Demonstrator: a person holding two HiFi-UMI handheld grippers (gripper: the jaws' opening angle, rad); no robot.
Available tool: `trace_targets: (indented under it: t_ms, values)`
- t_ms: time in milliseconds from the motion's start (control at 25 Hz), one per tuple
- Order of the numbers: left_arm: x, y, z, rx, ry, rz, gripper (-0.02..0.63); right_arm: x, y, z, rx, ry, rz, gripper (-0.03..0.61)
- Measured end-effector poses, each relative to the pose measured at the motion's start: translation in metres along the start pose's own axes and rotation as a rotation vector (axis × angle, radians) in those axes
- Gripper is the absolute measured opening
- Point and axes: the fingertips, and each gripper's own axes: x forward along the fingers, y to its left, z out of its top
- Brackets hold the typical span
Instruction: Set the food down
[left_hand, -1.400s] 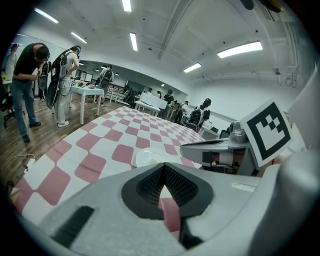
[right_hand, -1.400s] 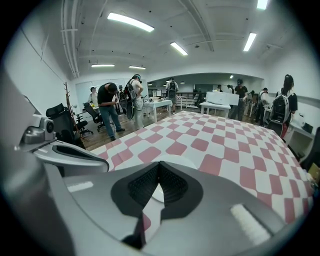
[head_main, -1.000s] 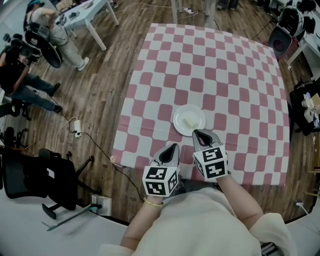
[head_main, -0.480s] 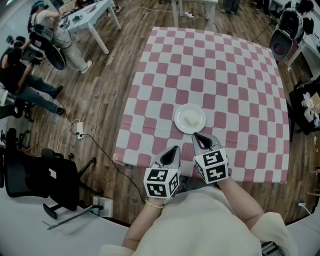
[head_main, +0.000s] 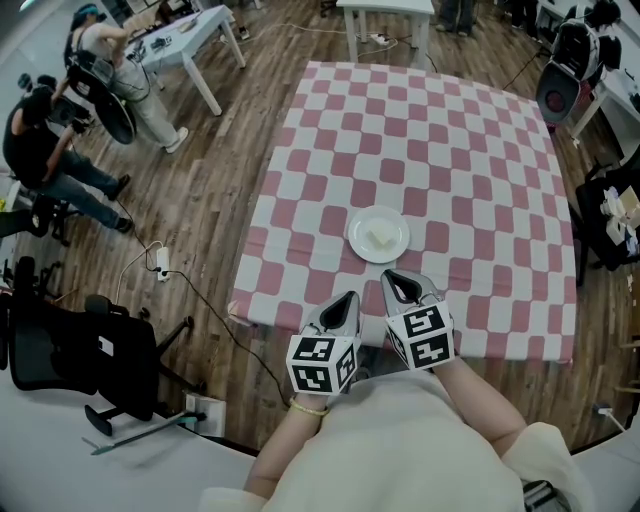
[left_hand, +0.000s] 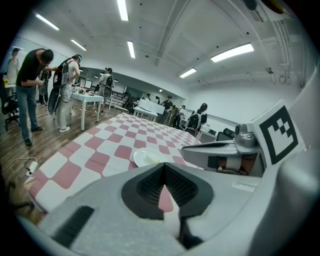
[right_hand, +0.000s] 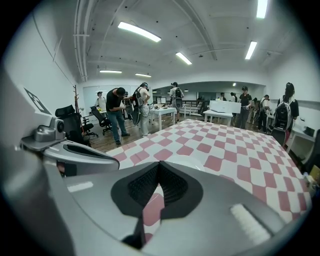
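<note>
My left gripper (head_main: 347, 303) and right gripper (head_main: 397, 283) hang side by side over the near edge of the pink-and-white checked counter (head_main: 470, 150). Both pairs of jaws are closed, pads pressed together with nothing between them. The food (head_main: 379, 238), a small pale piece, lies on the white plate (head_main: 358, 225) just beyond my right gripper's tip, apart from both grippers. Off to the far left, people (head_main: 50, 150) stand on the wooden floor (head_main: 200, 200) near a white table (head_main: 190, 35).
</note>
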Motion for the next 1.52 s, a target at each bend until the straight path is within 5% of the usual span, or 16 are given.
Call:
trace_targets:
  t_ms: [1520]
  values:
    - [-0.054, -0.017, -0.024, 0.029, -0.046, 0.013, 0.0, -0.049, 0.057, -0.012, 0.003, -0.115, 0.102, 0.005]
